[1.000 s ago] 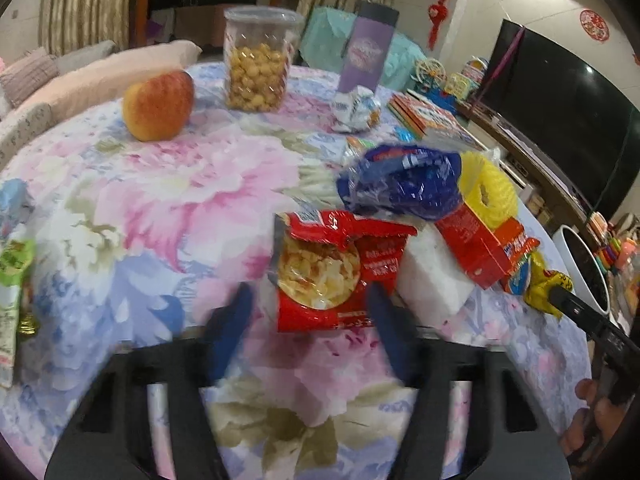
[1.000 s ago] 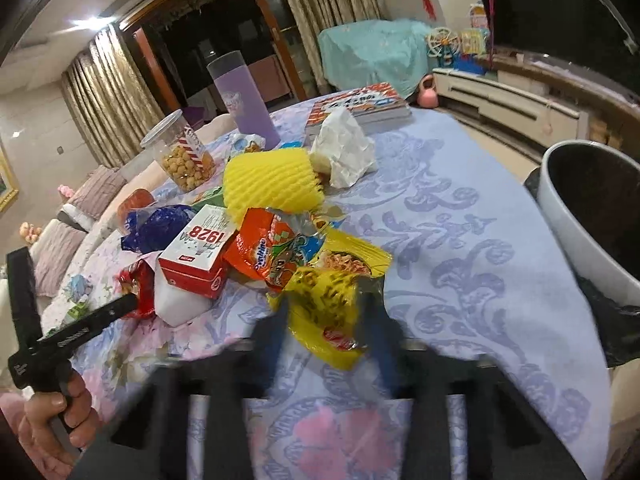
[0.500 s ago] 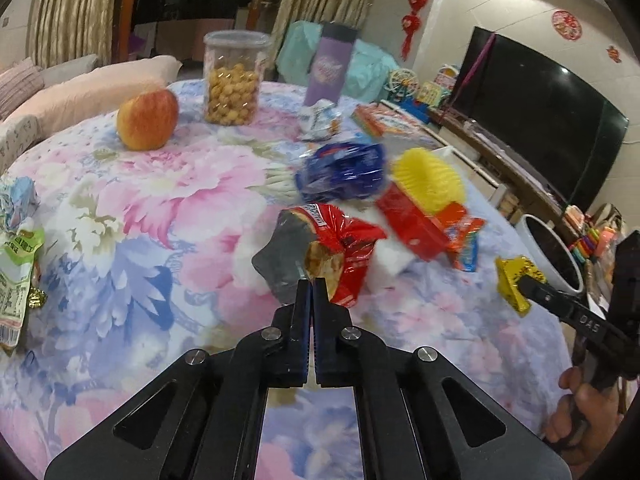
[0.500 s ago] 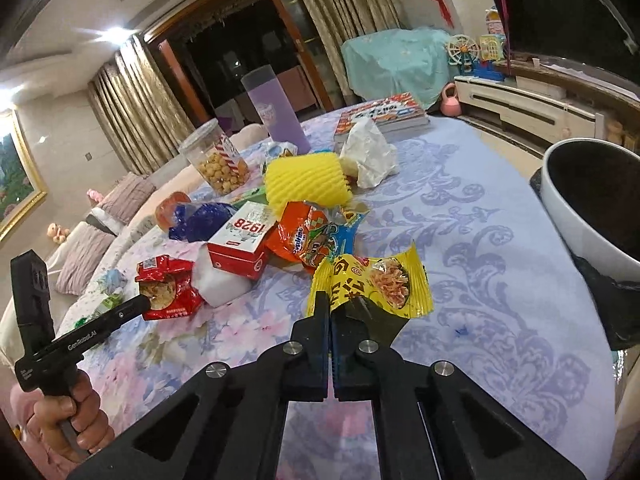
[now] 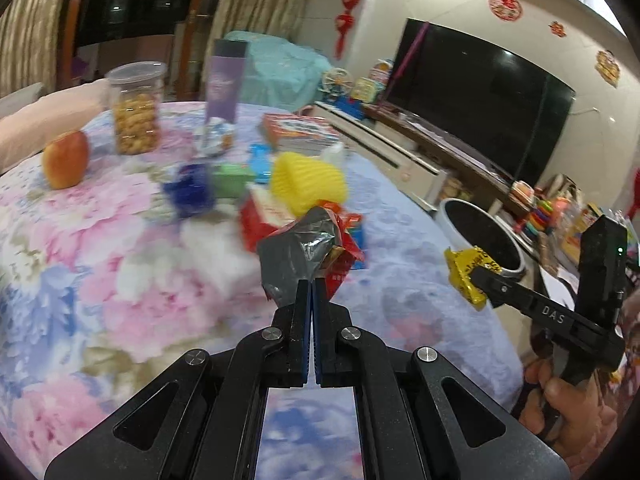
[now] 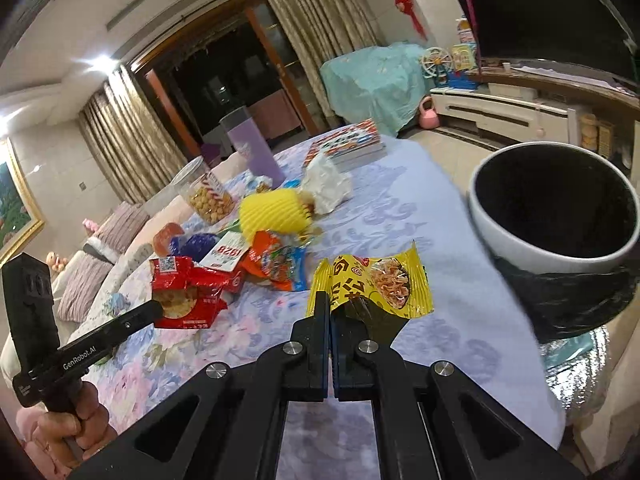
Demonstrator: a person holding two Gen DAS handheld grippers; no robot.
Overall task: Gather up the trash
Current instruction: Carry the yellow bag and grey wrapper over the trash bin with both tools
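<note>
My left gripper [image 5: 311,285] is shut on a red snack wrapper [image 5: 316,240] whose silver inside shows, held above the floral tablecloth [image 5: 120,280]. In the right wrist view this red wrapper [image 6: 184,296] hangs from the left gripper [image 6: 158,308] at the left. My right gripper [image 6: 330,299] is shut on a yellow snack wrapper [image 6: 376,284], lifted off the cloth near the table's right edge. The left wrist view shows that yellow wrapper [image 5: 466,276] just in front of a white bin [image 5: 480,236] with a black liner. The bin [image 6: 500,224] stands open to the right, beside the table.
On the table lie a yellow foam net [image 6: 274,216], a red 1928 box [image 6: 226,256], an orange wrapper [image 6: 276,264], a blue wrapper [image 5: 190,190] and a crumpled tissue [image 6: 326,184]. Farther back are an apple [image 5: 66,158], a snack jar [image 5: 136,110], a purple tumbler [image 5: 224,80] and books [image 5: 298,132].
Both grippers went from open to shut, the left on the red wrapper and the right on the yellow one. Both wrappers have been lifted and carried right, toward the bin.
</note>
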